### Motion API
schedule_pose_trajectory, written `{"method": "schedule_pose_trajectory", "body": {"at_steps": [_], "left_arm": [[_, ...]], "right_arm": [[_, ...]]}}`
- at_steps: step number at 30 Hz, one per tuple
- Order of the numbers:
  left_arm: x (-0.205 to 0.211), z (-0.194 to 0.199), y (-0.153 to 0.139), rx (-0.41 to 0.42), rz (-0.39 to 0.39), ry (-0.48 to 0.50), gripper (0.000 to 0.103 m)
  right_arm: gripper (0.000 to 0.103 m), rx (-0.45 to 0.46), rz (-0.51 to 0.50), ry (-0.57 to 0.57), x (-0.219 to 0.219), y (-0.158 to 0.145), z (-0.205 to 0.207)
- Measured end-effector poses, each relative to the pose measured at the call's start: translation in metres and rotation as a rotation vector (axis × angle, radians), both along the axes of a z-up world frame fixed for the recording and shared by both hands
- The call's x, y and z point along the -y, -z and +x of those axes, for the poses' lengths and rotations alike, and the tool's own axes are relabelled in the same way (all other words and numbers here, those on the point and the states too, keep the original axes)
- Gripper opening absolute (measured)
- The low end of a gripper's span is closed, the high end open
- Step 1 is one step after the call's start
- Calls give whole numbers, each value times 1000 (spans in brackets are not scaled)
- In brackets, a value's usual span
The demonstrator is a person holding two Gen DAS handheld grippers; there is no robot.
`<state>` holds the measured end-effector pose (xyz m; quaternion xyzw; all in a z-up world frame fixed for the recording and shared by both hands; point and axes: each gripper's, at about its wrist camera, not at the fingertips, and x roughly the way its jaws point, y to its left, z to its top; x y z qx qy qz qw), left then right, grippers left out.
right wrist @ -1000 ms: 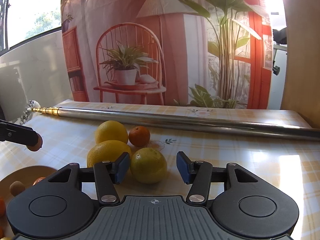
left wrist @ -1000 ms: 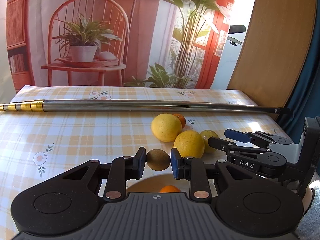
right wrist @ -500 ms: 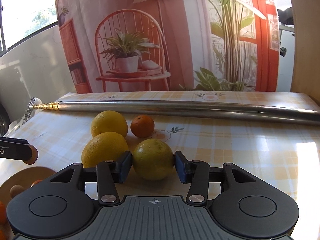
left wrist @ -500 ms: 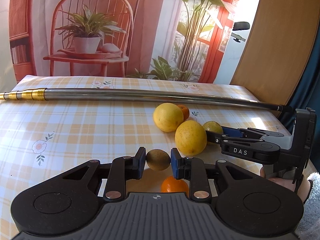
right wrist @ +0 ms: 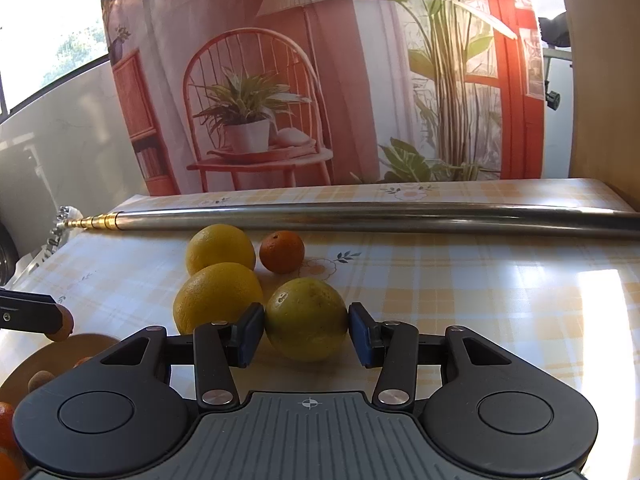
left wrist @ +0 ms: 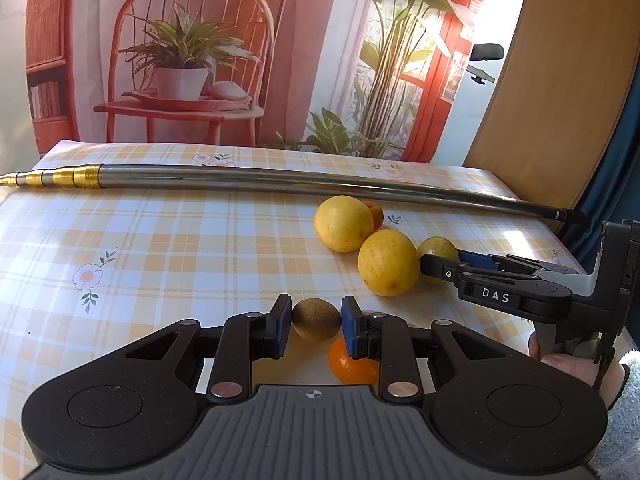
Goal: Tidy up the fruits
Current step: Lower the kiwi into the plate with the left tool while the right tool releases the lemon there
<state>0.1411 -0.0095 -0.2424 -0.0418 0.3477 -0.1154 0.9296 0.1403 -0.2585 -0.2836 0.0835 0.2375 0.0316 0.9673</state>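
Observation:
My left gripper (left wrist: 316, 322) is shut on a small brown fruit (left wrist: 316, 318), held just above a mandarin (left wrist: 352, 365). My right gripper (right wrist: 306, 330) has both blue pads pressed against a yellow-green citrus fruit (right wrist: 306, 316) that rests on the checked tablecloth (right wrist: 460, 280). Beside that fruit lie two yellow citrus fruits (right wrist: 218, 298) (right wrist: 220, 248) and a small orange (right wrist: 282, 251). The left wrist view shows the same group (left wrist: 387, 262) (left wrist: 343, 223), with the right gripper (left wrist: 444, 261) on the yellow-green fruit (left wrist: 438, 246).
A long metal pole (left wrist: 280, 184) with a brass end lies across the table behind the fruit. A wooden plate (right wrist: 68, 350) holding a brown fruit (right wrist: 40, 380) and mandarins (right wrist: 6, 420) sits at the near left. A hand (left wrist: 568, 364) holds the right gripper.
My right gripper moved forward around the yellow-green fruit and its pads shut onto it. My left gripper kept hold of the brown fruit and shifted so the mandarin below shows more.

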Motion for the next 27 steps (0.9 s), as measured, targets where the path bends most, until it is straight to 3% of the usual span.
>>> {"method": "schedule_pose_trajectory", "body": {"at_steps": [8,16,27], "left_arm": [[-7,-6,-4,3,-24,-2,28],[-33,-22,-4,-21,-70,-28,28],[-45,-44,5,-41,-57,-26,28]], "right_arm": [[43,-3,-7,79,-6,-2,-11],[43,0,141,140,-3,-8,-51],[43,-26,122,6,-57,-21,-72]]}}
